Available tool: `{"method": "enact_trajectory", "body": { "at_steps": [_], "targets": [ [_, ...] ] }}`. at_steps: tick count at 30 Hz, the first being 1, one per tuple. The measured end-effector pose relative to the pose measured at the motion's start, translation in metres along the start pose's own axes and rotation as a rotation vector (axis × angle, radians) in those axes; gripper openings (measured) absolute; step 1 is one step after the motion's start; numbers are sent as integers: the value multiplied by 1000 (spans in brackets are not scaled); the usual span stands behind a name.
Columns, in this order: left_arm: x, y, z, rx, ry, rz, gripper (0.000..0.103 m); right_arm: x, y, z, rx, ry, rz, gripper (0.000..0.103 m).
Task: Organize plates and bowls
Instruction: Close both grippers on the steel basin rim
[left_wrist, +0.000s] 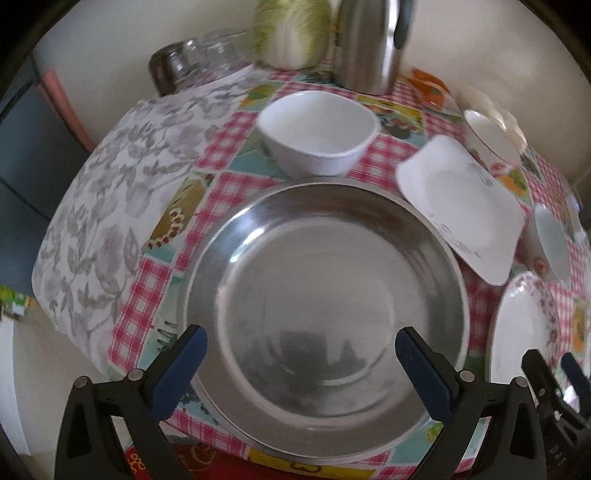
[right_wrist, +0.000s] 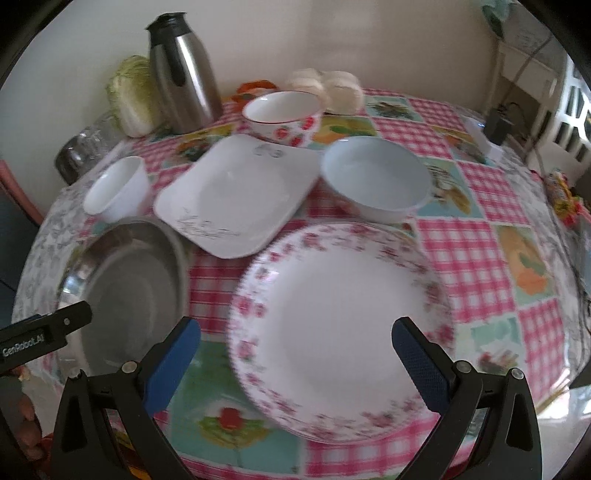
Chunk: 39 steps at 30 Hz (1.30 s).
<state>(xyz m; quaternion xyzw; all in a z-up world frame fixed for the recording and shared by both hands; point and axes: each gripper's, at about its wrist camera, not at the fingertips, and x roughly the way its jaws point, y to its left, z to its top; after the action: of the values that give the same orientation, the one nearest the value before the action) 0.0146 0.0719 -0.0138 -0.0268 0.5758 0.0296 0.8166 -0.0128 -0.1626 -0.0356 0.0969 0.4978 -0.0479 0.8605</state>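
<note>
The left gripper (left_wrist: 301, 363) has its jaws spread wide and holds nothing. The steel plate (left_wrist: 325, 295) lies flat on the table directly ahead of it, its near rim framed between the two blue pads (left_wrist: 181, 369). The right gripper (right_wrist: 295, 360) is likewise wide open and empty; the floral-rimmed plate (right_wrist: 340, 325) lies flat between and ahead of its fingers. Whether either gripper touches its plate cannot be determined.

The right wrist view shows the full layout: a square white plate (right_wrist: 240, 195) behind both round plates with one corner overlapping the steel plate's rim, a small white bowl (right_wrist: 118, 190) to the left, a pale blue bowl (right_wrist: 376, 177) to the right, and a strawberry-print bowl (right_wrist: 282, 114) behind. The left wrist view shows only edges of the right-hand items, and shows the right gripper at its lower right corner.

At the back of the checked tablecloth (right_wrist: 480, 236) stand a steel thermos jug (right_wrist: 181, 74), a cabbage (right_wrist: 129, 96) and glass jars (left_wrist: 192, 62). Nothing lies between either gripper and its plate.
</note>
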Motion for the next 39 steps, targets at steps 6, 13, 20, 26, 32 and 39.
{"method": "enact_trajectory", "body": {
  "at_steps": [6, 13, 20, 26, 32, 39],
  "targets": [
    [5, 36, 6, -120, -17, -73, 103, 13, 30, 1, -46, -11, 74, 103],
    [3, 66, 12, -205, -146, -82, 103, 30, 52, -1, -78, 2, 135, 103],
    [19, 86, 21, -225, -100, -66, 103, 34, 74, -2, -129, -16, 172, 94],
    [34, 97, 18, -267, -50, -50, 93, 45, 77, -2, -130, 34, 181, 72],
    [54, 100, 16, -281, 31, -86, 74, 55, 75, -6, -115, 90, 217, 45],
    [70, 106, 12, -302, 93, -98, 41, 65, 66, -8, -78, 136, 230, 23]
  ]
}}
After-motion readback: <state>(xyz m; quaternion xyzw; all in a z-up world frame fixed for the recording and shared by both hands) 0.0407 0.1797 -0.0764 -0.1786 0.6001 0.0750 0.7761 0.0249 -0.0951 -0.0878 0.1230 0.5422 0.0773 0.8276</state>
